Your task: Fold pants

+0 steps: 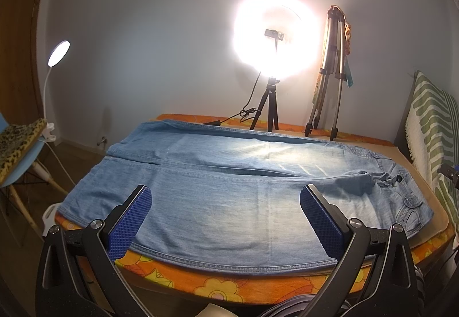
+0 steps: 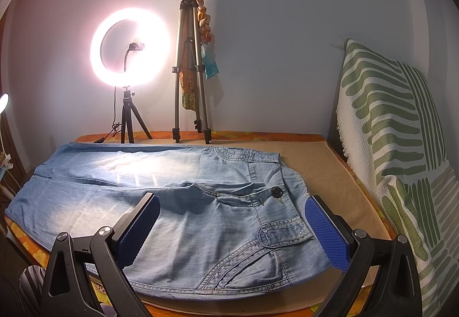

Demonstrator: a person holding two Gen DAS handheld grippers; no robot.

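Light blue denim pants (image 1: 229,196) lie flat across the table, legs side by side, waist to the right, hems to the left. My left gripper (image 1: 226,219) is open and empty, held above the near leg. In the right wrist view the pants (image 2: 200,219) show the waistband, dark button (image 2: 277,192) and front pocket. My right gripper (image 2: 232,228) is open and empty, held above the waist and pocket area.
The table has an orange floral cloth (image 1: 200,285) and a beige mat (image 2: 330,173). A lit ring light on a small tripod (image 2: 129,52) and a folded tripod (image 2: 190,73) stand at the back edge. A green-striped cushion (image 2: 401,144) leans at right. A chair with desk lamp (image 1: 25,144) stands at left.
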